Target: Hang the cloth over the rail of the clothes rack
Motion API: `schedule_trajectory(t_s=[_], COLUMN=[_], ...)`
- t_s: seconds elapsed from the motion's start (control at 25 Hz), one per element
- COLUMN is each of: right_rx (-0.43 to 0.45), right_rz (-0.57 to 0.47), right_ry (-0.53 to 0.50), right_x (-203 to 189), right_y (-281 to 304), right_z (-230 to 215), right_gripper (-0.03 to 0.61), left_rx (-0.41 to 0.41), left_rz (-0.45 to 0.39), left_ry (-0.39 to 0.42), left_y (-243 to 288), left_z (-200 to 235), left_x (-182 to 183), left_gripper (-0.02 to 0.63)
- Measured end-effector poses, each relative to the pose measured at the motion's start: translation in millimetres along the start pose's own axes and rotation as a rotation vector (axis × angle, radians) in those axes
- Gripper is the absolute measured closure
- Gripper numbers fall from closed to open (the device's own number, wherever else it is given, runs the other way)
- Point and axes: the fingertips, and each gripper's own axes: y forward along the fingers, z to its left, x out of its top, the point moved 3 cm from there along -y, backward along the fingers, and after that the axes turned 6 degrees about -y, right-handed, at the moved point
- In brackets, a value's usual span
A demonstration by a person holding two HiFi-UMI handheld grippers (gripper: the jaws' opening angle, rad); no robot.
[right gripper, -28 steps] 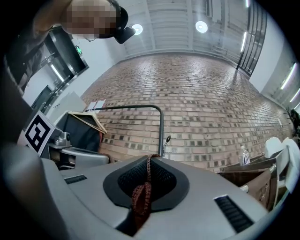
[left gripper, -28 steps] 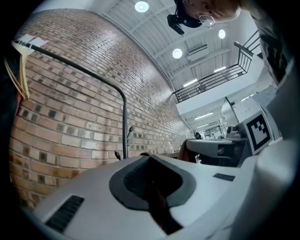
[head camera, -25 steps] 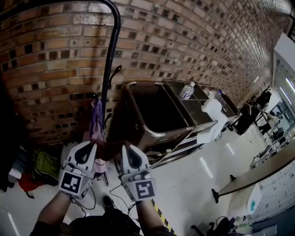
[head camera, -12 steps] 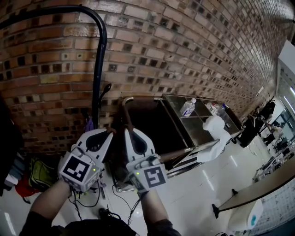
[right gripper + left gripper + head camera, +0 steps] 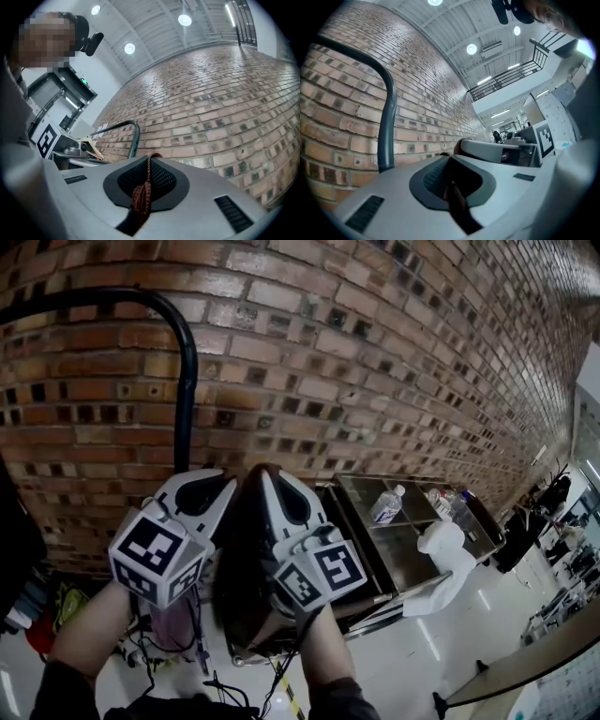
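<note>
Pinching one dark cloth [image 5: 239, 577]: two claws, left gripper [image 5: 208, 486] and right gripper [image 5: 272, 482], each clamping an edge | cloth is hanging between them, beside one black rail [image 5: 186, 381], not yet over it | one brick wall [image 5: 375, 362] behind.

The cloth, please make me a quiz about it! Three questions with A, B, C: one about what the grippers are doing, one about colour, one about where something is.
1. What are the left gripper and right gripper doing?
A) both wide open
B) both shut on the cloth
C) one open, one shut

2. What colour is the cloth?
A) white
B) yellow
C) dark reddish brown

3. In the head view, where is the rack's rail from the grippers?
A) above them, to the left
B) below them
C) far to the right

Answers: 1 B, each gripper view shows cloth pinched in closed jaws. 2 C, brown fabric hangs between the grippers. 3 A, the black rail curves overhead.
</note>
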Motion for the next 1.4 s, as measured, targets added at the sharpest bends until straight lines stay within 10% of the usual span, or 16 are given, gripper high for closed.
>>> schedule_trajectory(t_s=[0.68,1.4], right_rx=[-0.031,-0.207], right_rz=[-0.150,-0.380], right_ry=[0.069,-0.253], right_x=[92.2,200.6], right_y=[93.4,147.4], right_z=[-59.8,-75.5], right_gripper=[0.558,0.560], left_rx=[-0.124,-0.074], left_rz=[-0.105,-0.499], left_ry=[0.090,0.363], left_y=[57.3,71.9], left_z=[27.1,46.7], left_x=[138.6,293.7], left_gripper=[0.581,0.580])
